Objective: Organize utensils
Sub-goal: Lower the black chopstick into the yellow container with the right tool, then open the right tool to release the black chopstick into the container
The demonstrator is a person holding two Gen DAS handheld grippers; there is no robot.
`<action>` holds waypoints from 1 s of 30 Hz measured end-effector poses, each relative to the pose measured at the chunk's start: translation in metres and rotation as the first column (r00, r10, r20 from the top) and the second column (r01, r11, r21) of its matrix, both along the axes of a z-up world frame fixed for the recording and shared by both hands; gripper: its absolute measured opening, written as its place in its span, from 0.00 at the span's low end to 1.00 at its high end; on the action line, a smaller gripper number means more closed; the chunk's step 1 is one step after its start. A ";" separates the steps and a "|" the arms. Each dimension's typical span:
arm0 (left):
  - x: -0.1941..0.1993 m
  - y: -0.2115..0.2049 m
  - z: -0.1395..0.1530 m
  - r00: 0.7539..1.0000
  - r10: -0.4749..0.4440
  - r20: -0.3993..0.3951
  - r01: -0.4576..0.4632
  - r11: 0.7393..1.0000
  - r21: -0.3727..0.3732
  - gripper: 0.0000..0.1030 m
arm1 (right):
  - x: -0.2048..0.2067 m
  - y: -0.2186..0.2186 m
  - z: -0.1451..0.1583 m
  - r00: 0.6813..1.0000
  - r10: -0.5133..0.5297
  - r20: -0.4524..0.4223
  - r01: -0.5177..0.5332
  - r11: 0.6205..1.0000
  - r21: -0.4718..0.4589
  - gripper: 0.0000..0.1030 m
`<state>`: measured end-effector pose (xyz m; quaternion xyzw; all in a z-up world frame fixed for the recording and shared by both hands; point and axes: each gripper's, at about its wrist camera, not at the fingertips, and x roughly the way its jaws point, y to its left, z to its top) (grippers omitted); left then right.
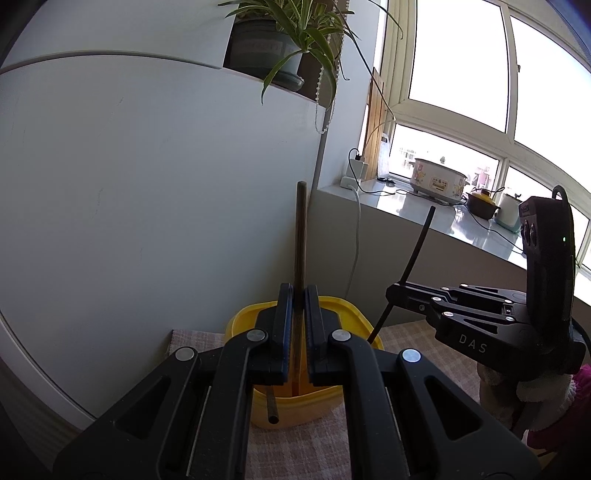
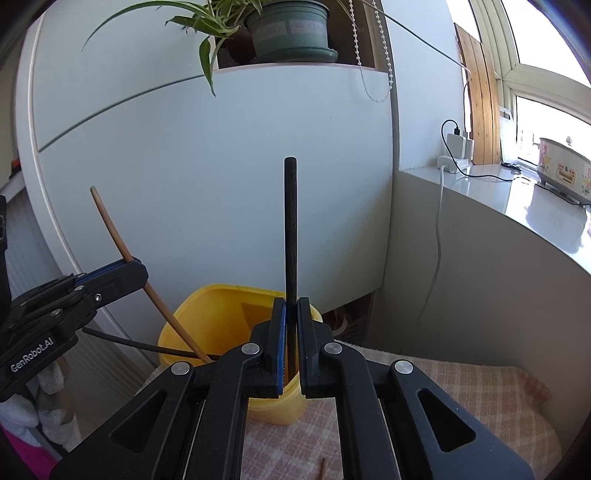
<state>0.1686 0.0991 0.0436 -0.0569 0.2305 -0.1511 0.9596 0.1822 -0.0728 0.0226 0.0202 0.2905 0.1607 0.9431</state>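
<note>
A yellow plastic container (image 1: 354,314) stands on a checked cloth and also shows in the right wrist view (image 2: 207,306). My left gripper (image 1: 298,295) is shut on a brown wooden chopstick (image 1: 300,229), held upright with its lower end inside the container; it also shows in the right wrist view (image 2: 107,225). My right gripper (image 2: 291,306) is shut on a black chopstick (image 2: 290,221), its lower end in the container. In the left wrist view the right gripper (image 1: 397,293) holds that black chopstick (image 1: 419,243) tilted. Another dark stick (image 1: 271,406) lies against the container.
A white cabinet (image 2: 221,166) stands behind the container, with a potted plant (image 2: 288,29) on top. A windowsill (image 1: 424,210) at the right carries cookers (image 1: 437,181), chargers and cables. The checked cloth (image 2: 443,387) covers the table. A brown stick tip (image 2: 322,469) lies at the near edge.
</note>
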 end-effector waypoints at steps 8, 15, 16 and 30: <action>-0.001 -0.001 -0.006 1.000 -0.008 -0.003 0.008 1.000 0.002 0.04 | 0.001 0.000 -0.008 1.000 0.001 -0.024 -0.001 1.000 -0.004 0.04; -0.004 0.002 -0.006 1.000 0.007 -0.005 -0.007 1.000 0.003 0.04 | -0.001 -0.002 -0.010 0.999 -0.004 -0.035 0.004 1.000 0.001 0.04; -0.005 0.002 -0.006 1.000 0.009 -0.005 -0.009 1.000 0.002 0.04 | -0.001 -0.003 -0.010 0.999 -0.004 -0.033 0.005 1.000 0.003 0.04; -0.019 0.000 -0.001 1.000 0.011 0.005 -0.011 1.000 0.013 0.18 | -0.016 -0.012 -0.003 1.000 -0.015 -0.013 0.016 1.000 0.009 0.30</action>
